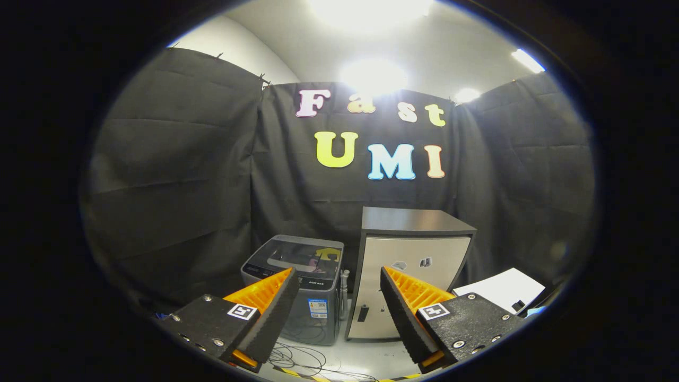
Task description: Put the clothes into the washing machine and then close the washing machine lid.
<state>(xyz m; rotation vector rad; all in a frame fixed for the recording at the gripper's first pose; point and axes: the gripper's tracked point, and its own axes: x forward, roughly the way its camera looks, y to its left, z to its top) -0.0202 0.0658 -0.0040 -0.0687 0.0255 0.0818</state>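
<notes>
The washing machine (297, 286) stands on the floor well beyond the fingers, a little to the left of the gap between them, so that the left fingertip partly covers its front right corner. It is a grey top-loading box, and its lid (303, 260) lies flat on top, so it looks closed already. Through the lid I see something dark and a small yellow shape, but I cannot tell whether these are clothes inside or only reflections. I cannot find any clothes on the floor ahead of the fingers.

The gripper (337, 284) is held high and level, looking across the booth. Its 2 fingers are wide apart and nothing is between them; they touch nothing.

Just to the right of the washing machine, beyond the right finger, stands a taller cabinet (411, 276) with a pale door. Some cables (302, 361) lie on the floor below the gap. To the right of the right finger there is a white sheet (504, 289).

In my judgement the important relation is this: the machine lies forward, lower and slightly left of the jaws, and its lid faces upward. So the gripper would need to travel forward and downward to reach the lid from above.
</notes>
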